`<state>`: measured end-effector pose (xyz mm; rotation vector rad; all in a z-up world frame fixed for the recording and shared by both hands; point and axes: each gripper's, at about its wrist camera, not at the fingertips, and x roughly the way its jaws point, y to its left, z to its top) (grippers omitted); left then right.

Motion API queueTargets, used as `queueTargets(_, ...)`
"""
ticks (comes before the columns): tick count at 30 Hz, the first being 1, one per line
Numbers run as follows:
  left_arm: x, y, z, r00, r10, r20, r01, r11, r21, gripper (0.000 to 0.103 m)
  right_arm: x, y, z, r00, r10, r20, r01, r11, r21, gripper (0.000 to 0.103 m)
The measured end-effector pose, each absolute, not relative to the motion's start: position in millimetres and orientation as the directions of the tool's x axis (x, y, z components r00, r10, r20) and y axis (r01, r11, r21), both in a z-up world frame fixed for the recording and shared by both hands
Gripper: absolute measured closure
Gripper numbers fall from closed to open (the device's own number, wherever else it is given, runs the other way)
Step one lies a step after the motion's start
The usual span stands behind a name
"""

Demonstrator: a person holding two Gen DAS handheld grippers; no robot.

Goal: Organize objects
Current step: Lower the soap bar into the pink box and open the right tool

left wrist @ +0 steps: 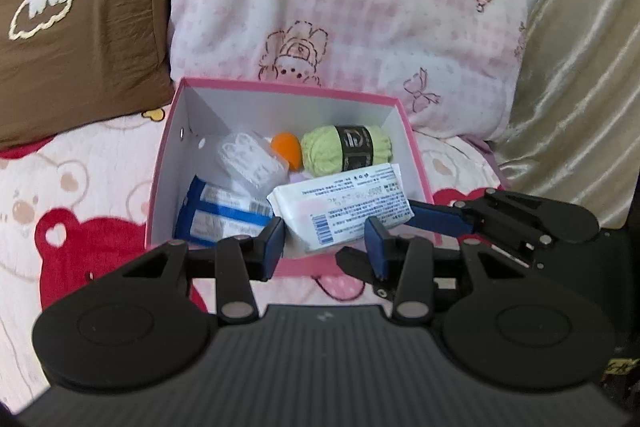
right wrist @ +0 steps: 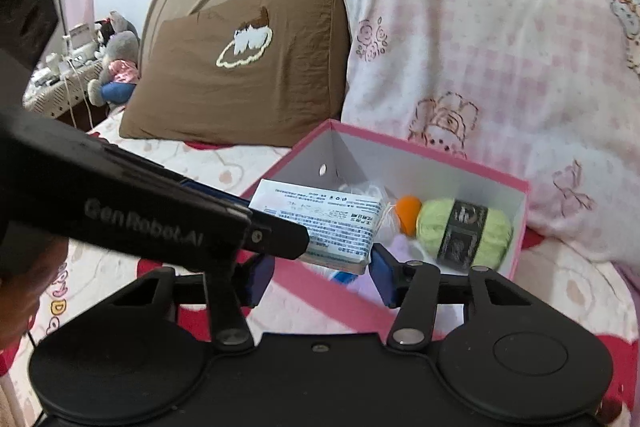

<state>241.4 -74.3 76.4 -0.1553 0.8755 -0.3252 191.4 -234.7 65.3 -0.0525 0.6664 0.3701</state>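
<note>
Left wrist view: a pink checked pillow (left wrist: pixel 340 7) fills the space far ahead of the left gripper (left wrist: pixel 326 247), with a brown pillow (left wrist: pixel 80 47) ahead to its left and a shiny gold cloth (left wrist: pixel 580 87) to its right, cut off by the frame edge. Under everything lies a bedspread (left wrist: pixel 80 227) printed with red bears. An open pink box (left wrist: pixel 280 105) sits just beyond the fingertips, its near wall partly hidden behind them.

The left gripper is clenched on a white tissue pack (left wrist: pixel 340 211), which is tilted over the box's near end with its lower edge between the blue pads. The right gripper (right wrist: pixel 322 279) comes in from the left gripper's right side. One of its blue fingers reaches the pack's far end. From its own camera a corner of the pack sits just above the gap in its jaws, but the left gripper's arm covers much of the pack, so I cannot tell if its pads press on it.

Deeper in the box, beyond the pack, lie a green yarn ball (left wrist: pixel 346 149), blue-and-white packets (left wrist: pixel 224 215) half hidden by the left finger, a clear-wrapped white bundle (left wrist: pixel 248 159) that is probably cotton, and a small orange ball (left wrist: pixel 286 147).
</note>
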Motion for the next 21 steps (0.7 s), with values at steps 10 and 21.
queueTargets(10, 306.5, -72.6, 50.4, 0.544, -0.310, -0.780, 0.173, 0.951, -0.258, 0.062, 258.7, -254.4, 49.5, 0.668, 0.372, -0.645, -0.324, 0.925, 0.198, 0.054)
queueTargets(21, 337.9, -67.2, -2.3, 0.490, -0.285, -0.823, 0.138, 0.958, -0.250, 0.064, 298.1, -250.9, -0.9, 0.597, 0.381, -0.706, -0.295, 0.923, 0.249, 0.054)
